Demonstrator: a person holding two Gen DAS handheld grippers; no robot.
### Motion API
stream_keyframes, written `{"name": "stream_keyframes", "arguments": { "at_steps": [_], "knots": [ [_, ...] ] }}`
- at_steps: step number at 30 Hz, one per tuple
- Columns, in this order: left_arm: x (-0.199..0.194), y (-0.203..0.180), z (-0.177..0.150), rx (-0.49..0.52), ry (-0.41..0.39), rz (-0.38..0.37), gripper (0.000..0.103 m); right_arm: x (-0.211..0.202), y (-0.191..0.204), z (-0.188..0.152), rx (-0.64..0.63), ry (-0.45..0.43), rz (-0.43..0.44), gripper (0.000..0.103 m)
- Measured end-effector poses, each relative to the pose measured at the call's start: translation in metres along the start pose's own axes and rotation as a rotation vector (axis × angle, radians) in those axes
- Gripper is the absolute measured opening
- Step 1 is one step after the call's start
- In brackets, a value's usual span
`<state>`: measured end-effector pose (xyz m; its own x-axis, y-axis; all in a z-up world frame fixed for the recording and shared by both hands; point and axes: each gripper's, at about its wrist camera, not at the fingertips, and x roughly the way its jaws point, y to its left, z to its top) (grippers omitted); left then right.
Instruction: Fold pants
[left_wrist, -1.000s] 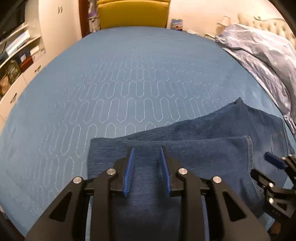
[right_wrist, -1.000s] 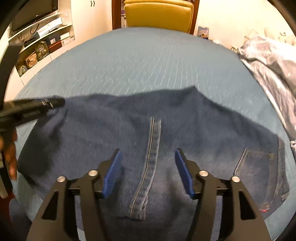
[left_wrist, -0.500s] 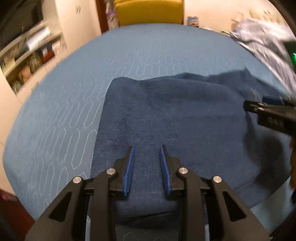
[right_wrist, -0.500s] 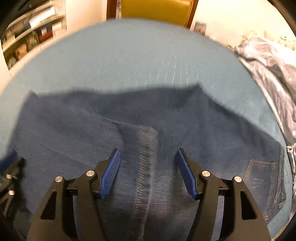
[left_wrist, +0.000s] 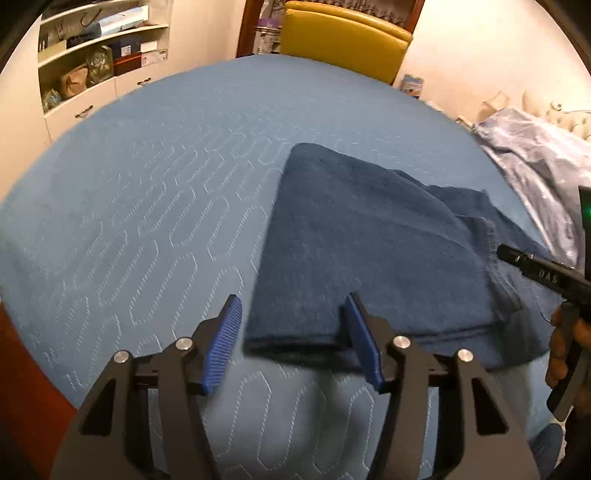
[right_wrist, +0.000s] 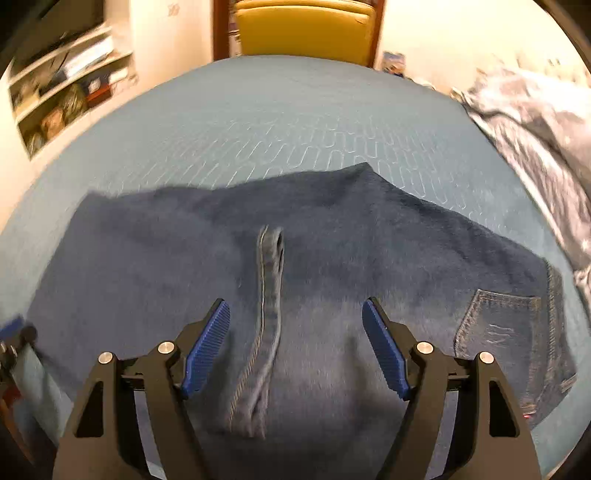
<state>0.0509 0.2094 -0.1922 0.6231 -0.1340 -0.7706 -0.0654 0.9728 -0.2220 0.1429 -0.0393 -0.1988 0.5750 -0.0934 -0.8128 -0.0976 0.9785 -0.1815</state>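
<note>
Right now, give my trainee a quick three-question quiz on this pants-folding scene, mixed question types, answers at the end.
1. True or false: the left hand-held gripper is shut on the jeans.
2. Multiple choice: in the right wrist view, where does the back pocket sit relative to the right hand-held gripper? A) to its left B) to its right C) between its fingers.
3. Fill in: the chair beyond the blue quilted cover is ____ in colour.

Key: 1 false, both hand-held grippers are open; 2 B; 3 yellow.

Blue quilted bed (left_wrist: 155, 206); folded jeans (left_wrist: 354, 251) and crumpled sheet (left_wrist: 543, 173) on it.
</note>
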Motion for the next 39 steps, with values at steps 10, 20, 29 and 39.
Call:
{"name": "stream_keyframes", "arguments": {
  "at_steps": [10,20,29,39],
  "knots": [
    [-0.008,0.035,-0.008,-0.117,0.008,-0.158,0.057,-0.007,-0.002,-0.012,0.037,0.016,-0.010,0.075],
    [0.012,0.078,-0.008,-0.416,0.100,-0.407,0.053,0.012,0.014,-0.018,-0.049,0.066,-0.076,0.075],
    [0.024,0.086,-0.006,-0.522,0.145,-0.472,0.023,0.016,0.011,-0.021,-0.051,0.069,-0.052,0.076],
    [-0.013,0.043,0.008,-0.296,0.011,-0.276,0.013,-0.028,0.105,0.093,-0.129,0.132,0.230,0.079]
  ]
}}
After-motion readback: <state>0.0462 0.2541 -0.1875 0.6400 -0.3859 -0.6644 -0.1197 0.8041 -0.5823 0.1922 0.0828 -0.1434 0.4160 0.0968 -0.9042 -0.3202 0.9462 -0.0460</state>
